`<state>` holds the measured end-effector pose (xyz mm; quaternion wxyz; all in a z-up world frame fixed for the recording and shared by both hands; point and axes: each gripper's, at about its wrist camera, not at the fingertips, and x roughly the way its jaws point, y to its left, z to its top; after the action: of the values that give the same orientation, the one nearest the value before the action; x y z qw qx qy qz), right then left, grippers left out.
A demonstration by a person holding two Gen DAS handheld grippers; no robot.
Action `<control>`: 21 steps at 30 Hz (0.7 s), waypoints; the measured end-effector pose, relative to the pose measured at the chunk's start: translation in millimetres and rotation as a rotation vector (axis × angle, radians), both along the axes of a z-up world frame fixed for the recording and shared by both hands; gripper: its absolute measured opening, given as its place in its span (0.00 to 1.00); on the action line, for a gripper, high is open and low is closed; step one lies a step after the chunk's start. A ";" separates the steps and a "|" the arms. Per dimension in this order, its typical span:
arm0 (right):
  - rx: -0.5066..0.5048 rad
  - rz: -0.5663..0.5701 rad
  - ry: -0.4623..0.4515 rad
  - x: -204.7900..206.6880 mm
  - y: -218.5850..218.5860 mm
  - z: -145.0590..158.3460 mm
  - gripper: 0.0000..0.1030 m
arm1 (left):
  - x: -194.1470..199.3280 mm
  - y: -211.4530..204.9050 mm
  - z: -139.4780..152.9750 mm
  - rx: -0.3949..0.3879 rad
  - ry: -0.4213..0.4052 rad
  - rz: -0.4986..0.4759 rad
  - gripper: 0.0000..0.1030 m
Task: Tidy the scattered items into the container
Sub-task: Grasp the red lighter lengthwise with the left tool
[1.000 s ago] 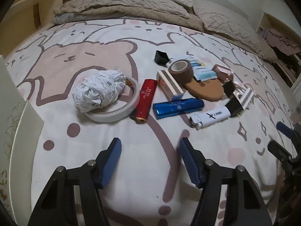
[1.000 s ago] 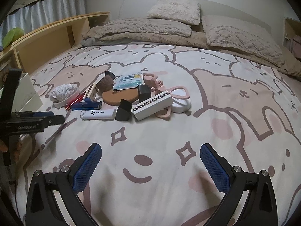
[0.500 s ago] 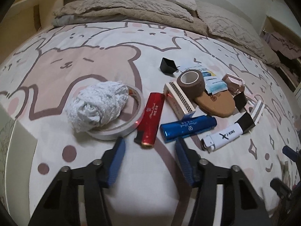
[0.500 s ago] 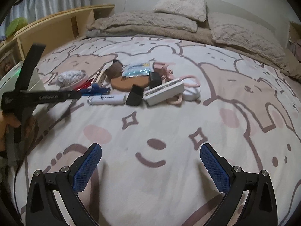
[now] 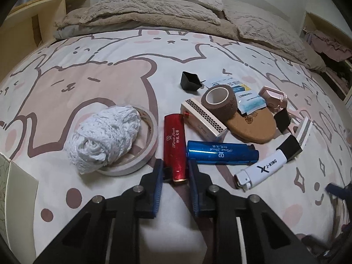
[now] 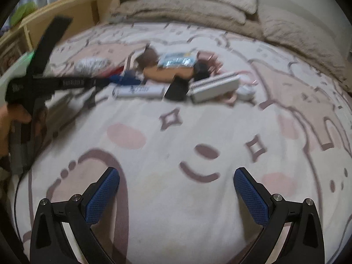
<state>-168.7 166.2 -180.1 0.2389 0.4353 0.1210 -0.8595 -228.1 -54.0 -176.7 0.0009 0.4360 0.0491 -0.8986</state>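
The left gripper (image 5: 175, 171) is down on the bed (image 5: 92, 70), and its two blue pads sit on both sides of the near end of the red lighter (image 5: 175, 146). The jaws are narrow and appear closed on the lighter, which lies flat on the sheet and points away toward 12 o'clock.

At 9 o'clock from the red lighter is a roll of white tape (image 5: 140, 154), with a white crumpled cloth (image 5: 105, 142) resting on top of it. At 3 o'clock, just beside the red one, lies a blue lighter (image 5: 221, 153). Further toward 4 o'clock is a white lighter (image 5: 261, 169). At 1 o'clock there is a matchbox (image 5: 203, 117), a brown tape roll (image 5: 221, 101) that leans on a cork piece (image 5: 253, 125), and behind them a small black cap (image 5: 190, 81).

At the left edge of the left wrist view, at about 8 o'clock, stands a pale wall of the container (image 5: 16, 182).

The right gripper (image 6: 176, 189) hangs above the printed sheet with its jaws wide and nothing between them. Its view is blurred; the pile of items lies far ahead at 12 o'clock, well apart from it, and the left gripper shows at 10 o'clock.
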 end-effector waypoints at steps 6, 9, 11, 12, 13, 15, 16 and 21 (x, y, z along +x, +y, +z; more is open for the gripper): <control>-0.009 0.001 0.004 2.6 2.2 1.4 1.00 | 7.7 3.7 2.8 0.006 -0.003 -0.025 0.22; -0.008 0.004 0.010 2.9 0.6 3.0 1.00 | 14.0 4.6 4.3 0.006 -0.019 -0.034 0.22; 0.003 0.012 0.014 4.4 -2.9 3.9 1.00 | 18.5 6.1 5.3 -0.005 -0.030 -0.039 0.22; 0.007 0.015 0.016 4.8 -4.4 4.3 1.00 | 20.9 7.3 5.6 -0.014 -0.036 -0.043 0.22; 0.011 0.021 0.020 5.5 -6.8 5.2 1.00 | 23.4 8.8 6.0 -0.024 -0.041 -0.048 0.22; 0.010 0.029 0.026 8.3 -10.1 7.7 1.00 | 29.0 10.6 6.6 -0.040 -0.050 -0.063 0.22; 0.001 0.034 0.024 9.4 -11.7 9.4 1.00 | 31.8 11.0 7.1 -0.045 -0.057 -0.073 0.22; -0.047 0.044 0.009 12.3 -19.4 16.5 1.00 | 45.6 7.8 9.8 -0.035 -0.085 -0.108 0.22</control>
<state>-156.4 146.8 -163.6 0.2674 0.4228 0.1114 -0.8587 -182.5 -46.2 -166.9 -0.0378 0.4757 0.0096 -0.8788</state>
